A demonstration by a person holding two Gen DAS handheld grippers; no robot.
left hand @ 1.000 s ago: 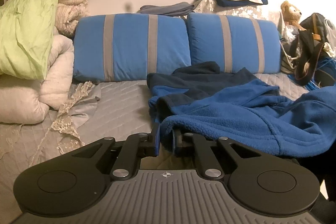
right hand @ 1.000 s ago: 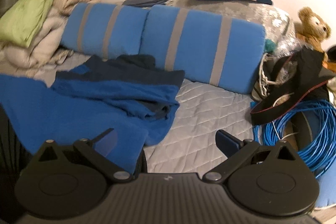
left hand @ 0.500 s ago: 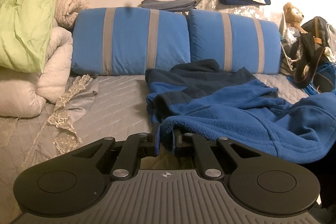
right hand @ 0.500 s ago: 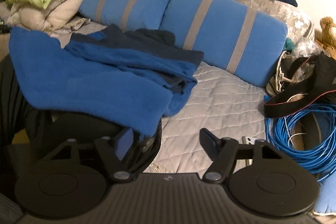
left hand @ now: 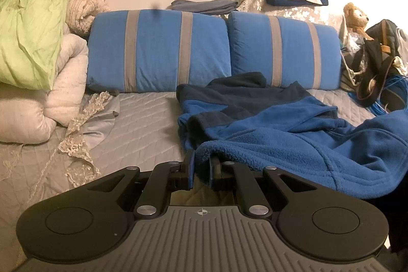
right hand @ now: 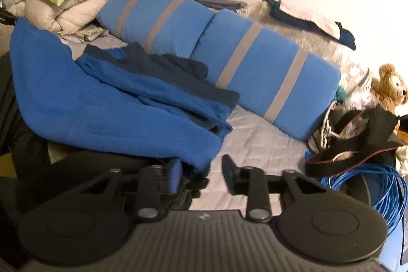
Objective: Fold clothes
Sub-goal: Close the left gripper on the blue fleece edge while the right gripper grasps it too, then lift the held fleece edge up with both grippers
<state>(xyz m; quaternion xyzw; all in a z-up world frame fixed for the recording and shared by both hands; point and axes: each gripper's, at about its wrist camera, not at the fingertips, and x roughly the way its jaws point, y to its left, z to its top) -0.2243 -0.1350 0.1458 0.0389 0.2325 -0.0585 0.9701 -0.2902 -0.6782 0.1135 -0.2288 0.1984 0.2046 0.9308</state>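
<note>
Since a second ago the right gripper [right hand: 201, 171] has swung in toward the blue fleece garment [right hand: 107, 103], whose near edge now hangs between its fingers.

Left wrist view: the left gripper [left hand: 201, 171] has its fingers nearly together, clamped on a thick rolled hem of the blue fleece garment [left hand: 280, 144]. It is fuzzy bright-blue fleece with navy panels, rumpled on the grey quilted bed [left hand: 142, 124]. Its long axis runs from the pinched hem at the near edge away to the right, the navy part lying toward the two blue striped cushions [left hand: 158, 50] against the wall. Left of it sit a green duvet [left hand: 30, 24] on white bedding and a strip of lace [left hand: 79, 129]. At far right are a teddy bear [left hand: 355, 17] and a dark bag [left hand: 374, 63].

Right wrist view: the fingers stand apart, one at each side of the drooping fleece corner, and I cannot tell whether either touches the cloth. The garment spreads up and left, lifted at its left end. Coiled blue cable [right hand: 377, 190] and a black strap [right hand: 357, 154] crowd the bed just to the right.
</note>
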